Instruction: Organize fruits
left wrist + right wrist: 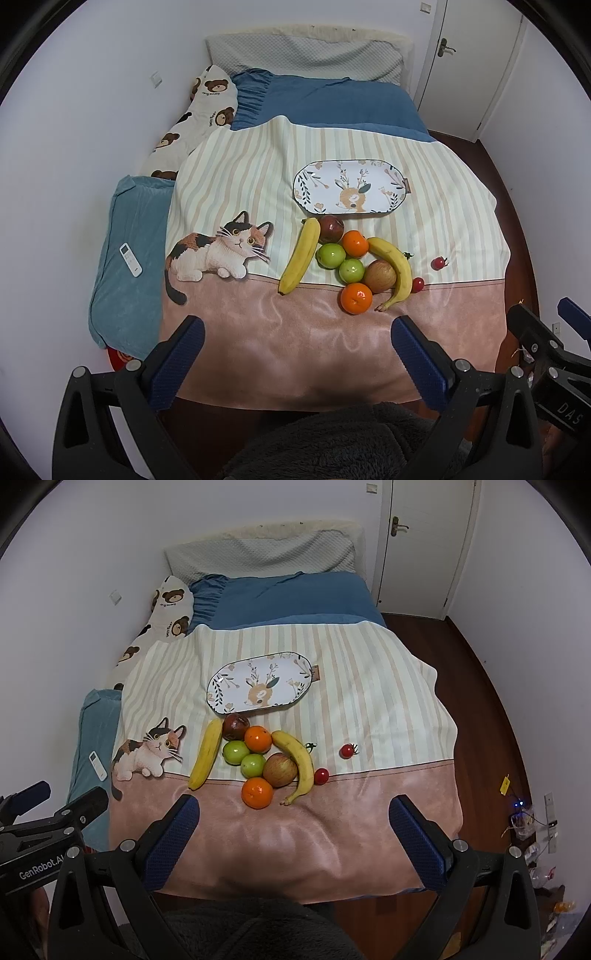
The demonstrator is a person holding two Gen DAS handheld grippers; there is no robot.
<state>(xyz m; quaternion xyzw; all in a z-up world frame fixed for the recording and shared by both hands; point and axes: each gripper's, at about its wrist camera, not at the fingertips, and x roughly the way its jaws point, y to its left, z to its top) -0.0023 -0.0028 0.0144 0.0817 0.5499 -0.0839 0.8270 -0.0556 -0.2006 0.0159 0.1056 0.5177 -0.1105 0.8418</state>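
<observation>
An oval white plate (pixel 395 176) (pixel 221 681) with a deer print lies empty on the striped blanket. In front of it is a cluster of fruit: two bananas (pixel 300 256) (pixel 298 762), two oranges (pixel 356 297) (pixel 257 792), two green apples (pixel 331 255) (pixel 235 752), a dark red apple (pixel 331 227) and a red-yellow apple (pixel 379 275) (pixel 279 770). Two small red tomatoes (pixel 438 263) (pixel 347 750) lie to the right. My left gripper (pixel 297 356) and right gripper (pixel 293 832) are both open and empty, held above the blanket's near pink edge, short of the fruit.
The blanket (pixel 258 343) covers a bed with a blue sheet (pixel 332 99) and pillows at the far end. A blue cushion (pixel 125 258) with a white remote (pixel 130 260) lies at left. Dark wood floor (pixel 491 716) and a white door (pixel 424 535) are to the right.
</observation>
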